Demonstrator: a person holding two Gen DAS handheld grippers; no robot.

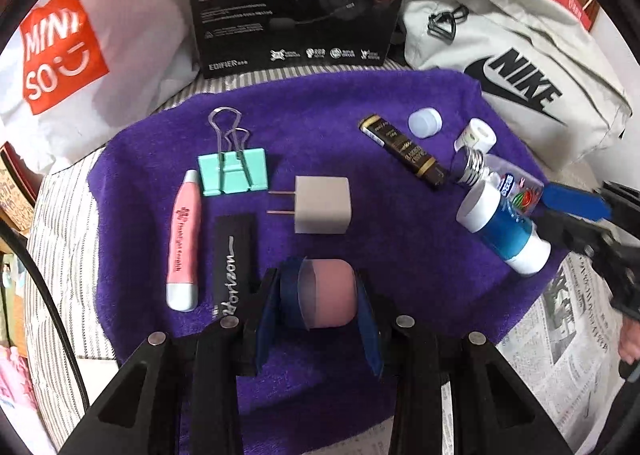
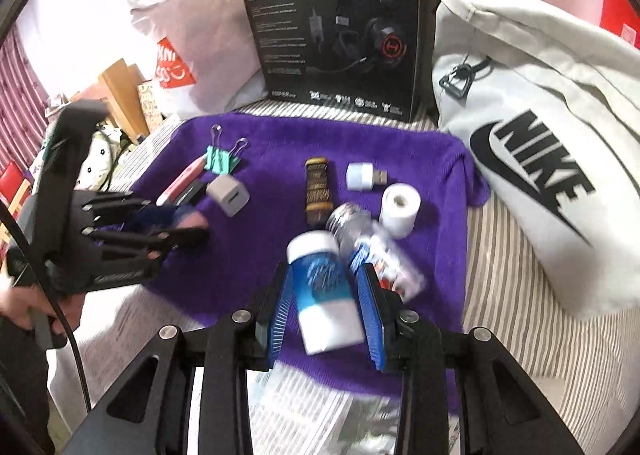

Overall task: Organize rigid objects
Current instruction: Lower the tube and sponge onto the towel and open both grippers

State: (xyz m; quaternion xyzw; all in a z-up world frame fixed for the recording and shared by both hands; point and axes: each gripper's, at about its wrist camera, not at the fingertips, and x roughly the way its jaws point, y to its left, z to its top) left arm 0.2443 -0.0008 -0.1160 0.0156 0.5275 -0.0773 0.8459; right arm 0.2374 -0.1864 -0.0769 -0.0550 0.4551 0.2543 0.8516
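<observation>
left tool (image 1: 316, 295) clamped on pink cylinder (image 1: 332, 293) at purple towel's (image 1: 340, 103) near edge, right tool (image 2: 326, 295) closed around blue-white tube (image 2: 322, 287) at its right edge; keep grips square, set down gently in line.

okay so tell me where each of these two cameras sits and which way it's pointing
Left wrist: on the left tool, looking forward and down over the purple towel; its own fingers clamp a pink cylinder, the right tool enters at right.
Right wrist: on the right tool, facing the same towel; its fingers flank a blue-and-white tube, the left tool and a hand show at left.
Shared: towel, headset box, grey charger.
</observation>
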